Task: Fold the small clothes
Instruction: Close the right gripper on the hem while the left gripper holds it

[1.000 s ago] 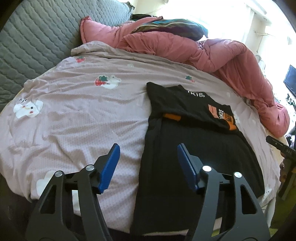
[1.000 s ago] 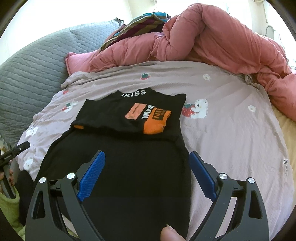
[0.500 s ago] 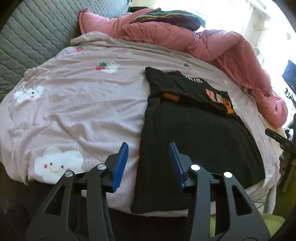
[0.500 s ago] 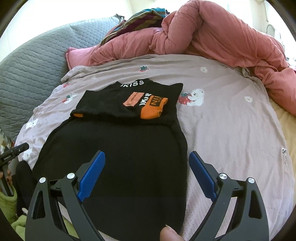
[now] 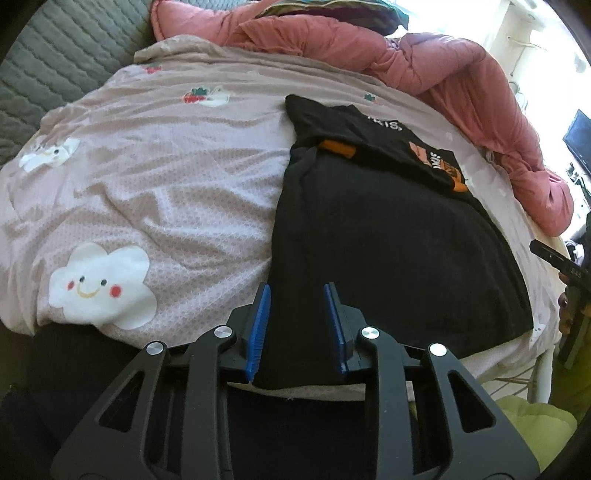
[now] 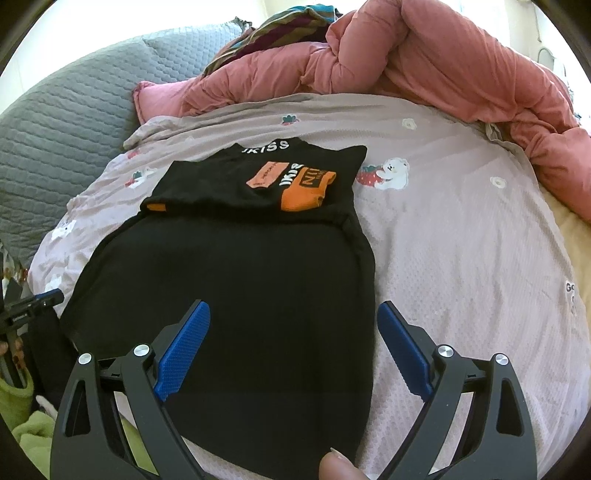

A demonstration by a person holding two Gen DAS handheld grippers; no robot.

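A black garment (image 5: 388, 240) with orange and white print lies flat on the pink bedsheet (image 5: 166, 192), its sleeves folded in across the top. In the left wrist view my left gripper (image 5: 297, 291) is open with a narrow gap, its blue pads straddling the garment's near left hem corner. In the right wrist view the garment (image 6: 240, 295) fills the middle, and my right gripper (image 6: 295, 314) is wide open just above its near right hem. The right gripper's tip shows at the right edge of the left view (image 5: 554, 258).
A bunched pink duvet (image 6: 424, 66) and striped cloth (image 6: 280, 26) lie along the far side of the bed. A grey quilted headboard (image 6: 74, 118) is on the left. The bed's near edge runs under both grippers; green cloth (image 5: 532, 421) lies below it.
My left gripper has pulled back toward the near edge of the bed and its jaws have narrowed around the hem corner. My right gripper has drawn back slightly and stays wide open.
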